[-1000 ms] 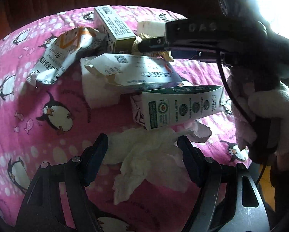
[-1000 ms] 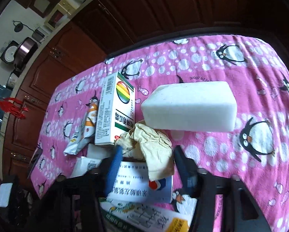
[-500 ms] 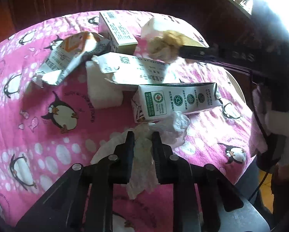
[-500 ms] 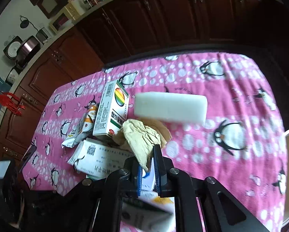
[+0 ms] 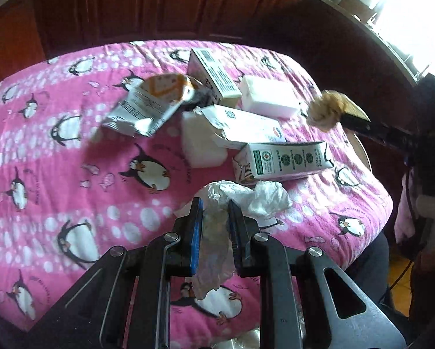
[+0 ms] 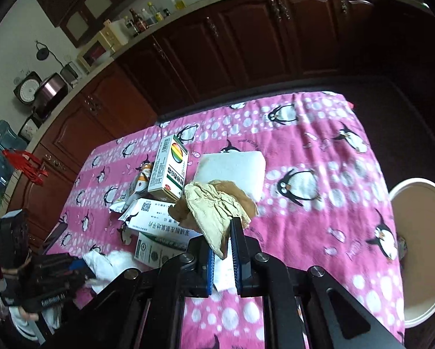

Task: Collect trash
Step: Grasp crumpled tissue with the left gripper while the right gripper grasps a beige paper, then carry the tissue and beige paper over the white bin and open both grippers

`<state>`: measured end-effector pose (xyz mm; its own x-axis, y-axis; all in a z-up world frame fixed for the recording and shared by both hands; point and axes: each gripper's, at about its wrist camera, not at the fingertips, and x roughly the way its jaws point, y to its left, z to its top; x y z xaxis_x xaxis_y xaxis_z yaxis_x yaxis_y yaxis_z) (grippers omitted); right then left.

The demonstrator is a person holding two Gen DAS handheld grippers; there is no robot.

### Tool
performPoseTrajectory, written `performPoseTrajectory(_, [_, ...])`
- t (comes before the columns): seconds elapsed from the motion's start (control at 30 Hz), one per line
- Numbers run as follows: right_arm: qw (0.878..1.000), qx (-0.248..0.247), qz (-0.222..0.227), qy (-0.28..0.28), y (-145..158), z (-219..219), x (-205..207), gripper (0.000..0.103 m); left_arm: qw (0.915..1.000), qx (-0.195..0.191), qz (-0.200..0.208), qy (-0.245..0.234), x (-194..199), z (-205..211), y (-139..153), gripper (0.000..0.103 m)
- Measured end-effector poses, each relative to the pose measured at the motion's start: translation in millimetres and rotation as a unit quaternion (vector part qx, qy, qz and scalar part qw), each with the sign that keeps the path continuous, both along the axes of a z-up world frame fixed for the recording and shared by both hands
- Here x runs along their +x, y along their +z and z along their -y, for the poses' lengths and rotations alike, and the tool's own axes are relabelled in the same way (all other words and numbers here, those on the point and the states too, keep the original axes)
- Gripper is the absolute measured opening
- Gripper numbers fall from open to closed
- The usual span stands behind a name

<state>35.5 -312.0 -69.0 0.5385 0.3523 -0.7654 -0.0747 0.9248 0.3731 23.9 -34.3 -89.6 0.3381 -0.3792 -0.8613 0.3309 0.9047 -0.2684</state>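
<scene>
On the desk (image 5: 72,157), under its pink penguin cloth, the trash counts out as follows: three printed cartons, two white foam blocks, one foil snack wrapper, one white tissue and one tan crumpled paper. The cartons are a rainbow-marked box (image 6: 169,170) at 12 o'clock of the heap, a white medicine box (image 5: 243,126) at its middle, and a green-and-white carton (image 5: 284,161) at 5 o'clock. One foam block (image 5: 268,97) lies at 1 o'clock of the heap, the other (image 5: 201,142) sits partly under the white medicine box. The foil snack wrapper (image 5: 147,106) lies at 10 o'clock.

The left hand-held gripper (image 5: 214,208) has its jaws drawn together, pinching the white tissue (image 5: 246,197), which bunches above the fingertips and trails down between them, close over the cloth at 6 o'clock of the heap.

The right hand-held gripper (image 6: 221,229) is likewise clamped, on the tan crumpled paper (image 6: 214,209); in the left wrist view that wad hangs clear of the cloth at 3 o'clock. A cream round bin (image 6: 418,247) stands beside the desk's edge, at 3 o'clock in the right wrist view.
</scene>
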Motion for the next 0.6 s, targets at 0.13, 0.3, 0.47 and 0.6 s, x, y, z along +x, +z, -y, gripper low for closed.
performPoseTrajectory(0.13, [1.0, 0.0, 0.006, -0.006, 6, 9, -16, 0.009, 0.9999, 0.004, 0.015, 0.004, -3, -1, 10, 0.015])
performPoseTrajectory(0.3, [1.0, 0.009, 0.008, -0.016, 8, 21, -32, 0.009, 0.9997, 0.005, 0.026, -0.002, -4, 6, 18, 0.015])
performPoseTrajectory(0.47, [1.0, 0.013, 0.012, -0.021, 12, 28, -44, 0.009, 0.9993, 0.003, 0.035, -0.011, -4, 19, 27, 0.015])
performPoseTrajectory(0.6, [0.999, 0.018, 0.015, -0.028, 14, 35, -52, 0.009, 0.9986, 0.0, 0.047, -0.021, -3, 31, 36, 0.015])
